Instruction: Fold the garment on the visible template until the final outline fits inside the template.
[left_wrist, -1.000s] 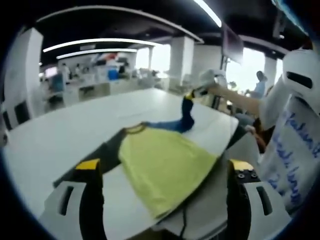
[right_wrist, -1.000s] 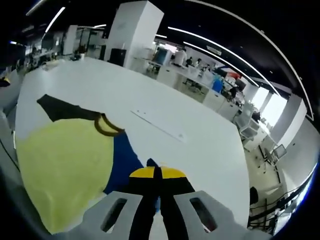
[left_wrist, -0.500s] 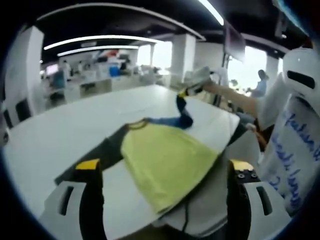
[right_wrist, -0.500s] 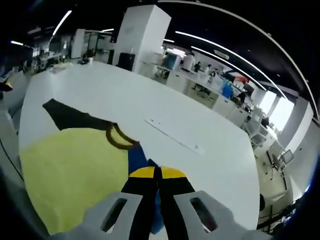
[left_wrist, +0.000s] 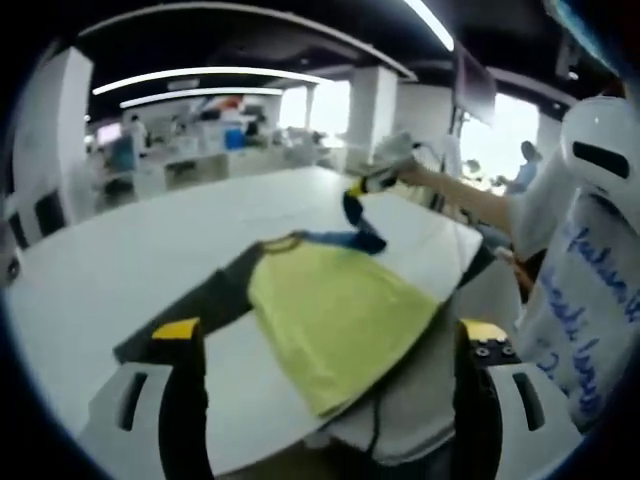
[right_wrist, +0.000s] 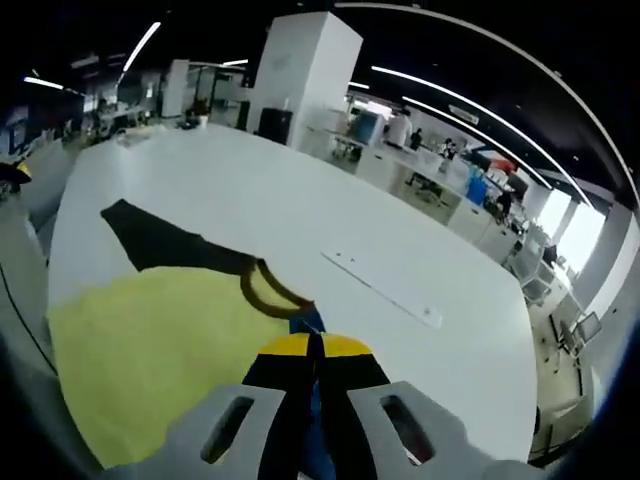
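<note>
A person at the right edge of the left gripper view is wearing a white shirt (left_wrist: 590, 300) with blue handwriting running down it; the letters are too blurred to read. No other writing or brand can be made out.

The garment (left_wrist: 330, 310) is a T-shirt with a yellow-green body, a dark collar, one black sleeve (left_wrist: 185, 315) and one blue sleeve (left_wrist: 350, 225). It is lying on a large white table (left_wrist: 130, 260), its body near the table edge closest to the person and its hem hanging slightly over that edge. The black sleeve is lying flat, spread away from the body.

The left gripper (left_wrist: 325, 345) is hovering above the near edge of the table with its jaws standing wide apart and nothing between them; the shirt is showing through the gap.

The right gripper (left_wrist: 375, 180) is reaching in from the right of the left gripper view, holding the blue sleeve up off the table by its end. In the right gripper view this gripper (right_wrist: 312, 350) is showing its yellow-tipped jaws pressed together on the blue cloth (right_wrist: 308, 322), just beside the collar (right_wrist: 265, 290).

A thin pale strip (right_wrist: 385, 290) is lying on the table past the collar. Behind the table stand a white pillar (right_wrist: 300, 70), desks, chairs and distant people under long ceiling lights. No template outline can be told apart on the table.
</note>
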